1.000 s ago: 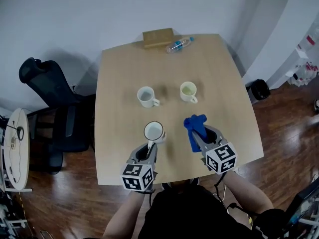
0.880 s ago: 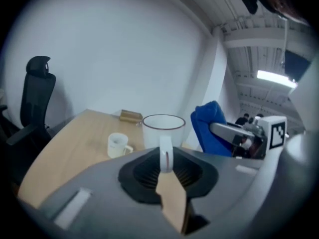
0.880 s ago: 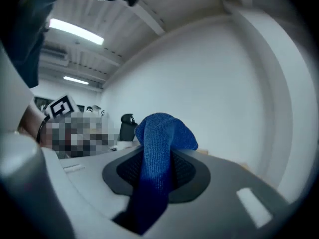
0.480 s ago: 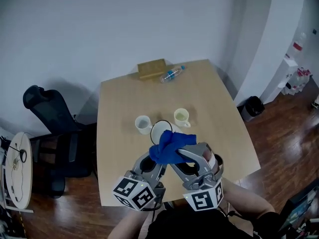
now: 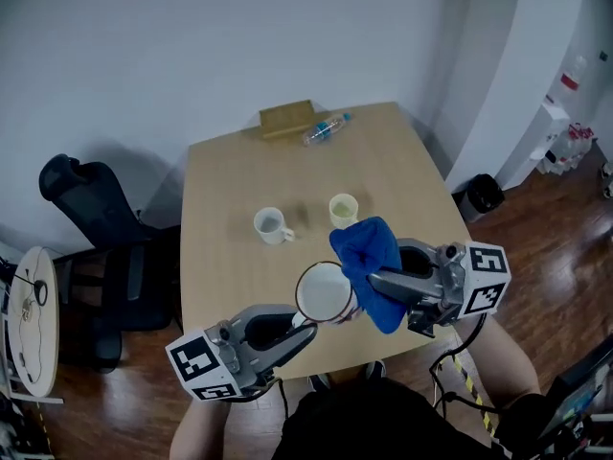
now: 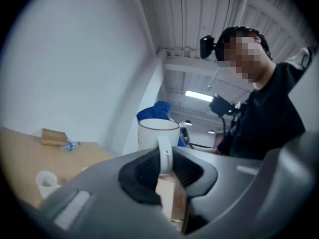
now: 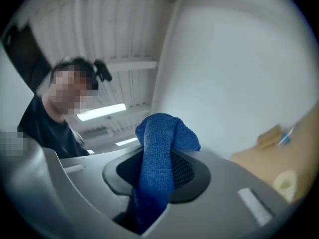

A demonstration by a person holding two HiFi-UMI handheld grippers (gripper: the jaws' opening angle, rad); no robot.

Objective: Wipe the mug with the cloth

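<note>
above the near edge of the table, lifted clear of the wood, the mug sits upright with its open mouth facing up; it is white with a dark rim, and its handle points back towards the person; the left gripper has its jaws clenched on that thin handle and on nothing else, the body of the mug standing free beyond the pads; i'd judge the mug stiff, smooth and fairly slippery, not heavy but prone to swivel about so narrow a hold, so any rubbing wants to be light and met by a firm pinch close to where the handle joins the wall; just to its right the cloth, blue and bunched, hangs over the right gripper, whose jaws are clamped on its middle fold; it is soft, limp and a bit grippy, best worked with the loose bulge ahead of the jaws; that bulge lies at the mug's right rim, touching or just shy, i cannot tell which; further back on the table stand two other mugs, well apart from this one, and at the far edge lie a plastic bottle and a wooden block; a black chair stands beside the table.
</note>
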